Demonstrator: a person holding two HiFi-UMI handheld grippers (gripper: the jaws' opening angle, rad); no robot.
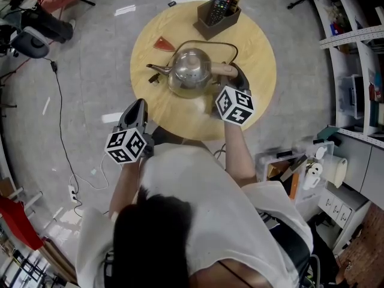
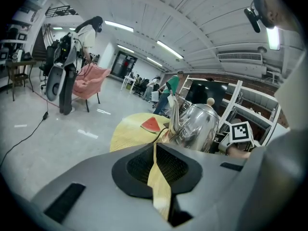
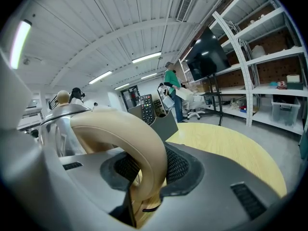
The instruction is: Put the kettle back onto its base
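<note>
**Three cameras converging on one round table**

The head camera is looking steeply down from above the person, taking in the whole round pale wooden table [image 1: 258, 71] and the floor around it. The left gripper [image 1: 137, 105] camera is sitting low just off the table's near left edge. It is facing far and right along its jaws, seeing the shiny steel kettle with a beige handle [image 2: 199, 124] from a little way off. The right gripper [image 1: 233, 80] camera is pressing right up against that handle, facing far across the tabletop. All three views are sharing the kettle and the table. The head and right gripper views are also sharing the grey box of remote controls [image 1: 217, 14]. The head and left gripper views are sharing the red wedge [image 1: 163, 42].
</note>
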